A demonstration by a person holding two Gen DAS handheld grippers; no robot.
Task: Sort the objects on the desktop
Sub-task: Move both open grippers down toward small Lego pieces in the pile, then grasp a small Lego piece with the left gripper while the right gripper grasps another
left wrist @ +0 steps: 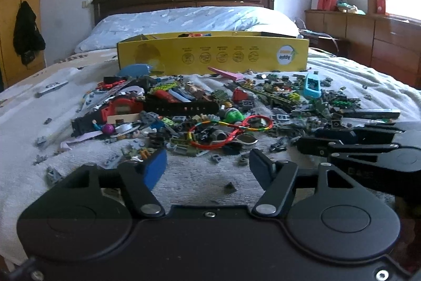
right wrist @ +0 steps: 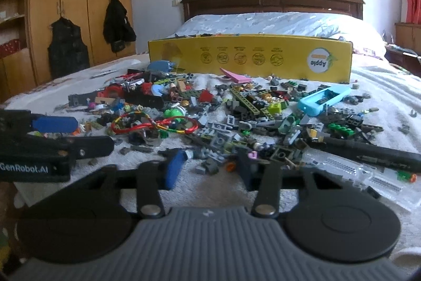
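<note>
Two grippers hover low over the bed: left gripper (left wrist: 208, 162) half-open and empty, right gripper (right wrist: 210, 165) narrow, nothing pinched. Brick pile (right wrist: 236, 120) lies just ahead, yellow box (right wrist: 250, 59) behind; single out one piece first.

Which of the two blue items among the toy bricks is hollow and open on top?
The light blue case on the right: open-topped, with pieces inside. The darker blue piece by the yellow box looks closed.

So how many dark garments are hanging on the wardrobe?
2: a vest on the left door and a jacket further right, nearer the bed. Others may be out of frame.
</note>
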